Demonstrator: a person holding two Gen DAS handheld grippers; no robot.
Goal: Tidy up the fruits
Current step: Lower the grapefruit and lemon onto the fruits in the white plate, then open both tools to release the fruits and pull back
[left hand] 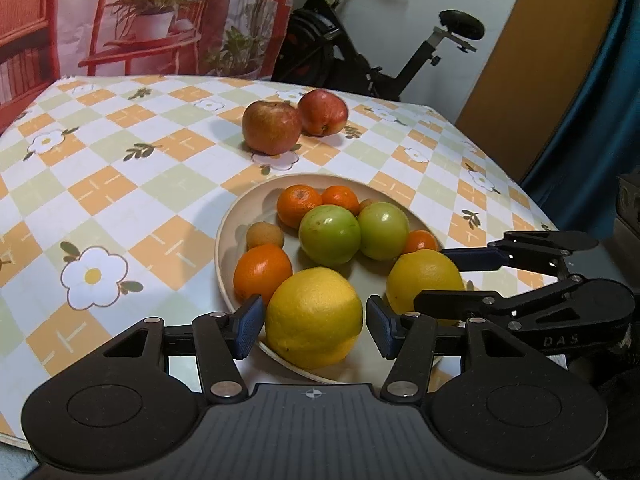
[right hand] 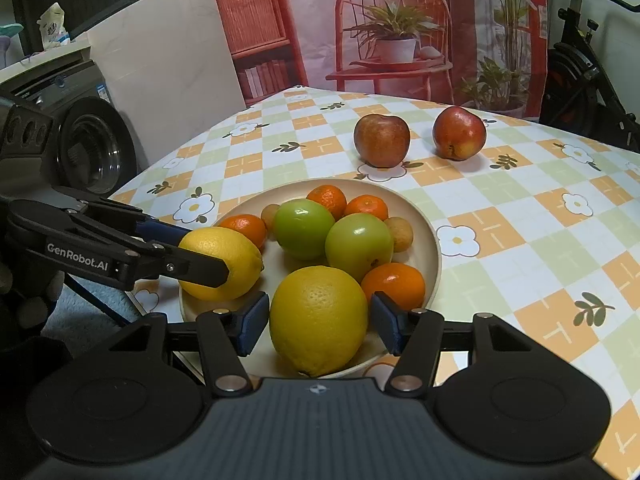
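A beige plate (left hand: 232,216) (right hand: 432,236) holds two yellow lemons, two green fruits (left hand: 330,234) (right hand: 358,246), several small oranges (left hand: 262,272) and small brown fruits. My left gripper (left hand: 314,322) is open, its pads on either side of one lemon (left hand: 314,316) with small gaps; this lemon also shows in the right wrist view (right hand: 220,262). My right gripper (right hand: 320,322) is open around the other lemon (right hand: 318,318) (left hand: 424,276), also with small gaps. Two red apples (left hand: 272,126) (left hand: 324,112) (right hand: 382,140) (right hand: 458,132) sit on the checkered tablecloth beyond the plate.
The table (left hand: 120,200) has a floral checkered cloth. An exercise bike (left hand: 360,52) stands behind it, a printed backdrop (right hand: 380,20) hangs at the back, and a washing machine (right hand: 92,140) stands to the left. The table edge lies near the plate's front.
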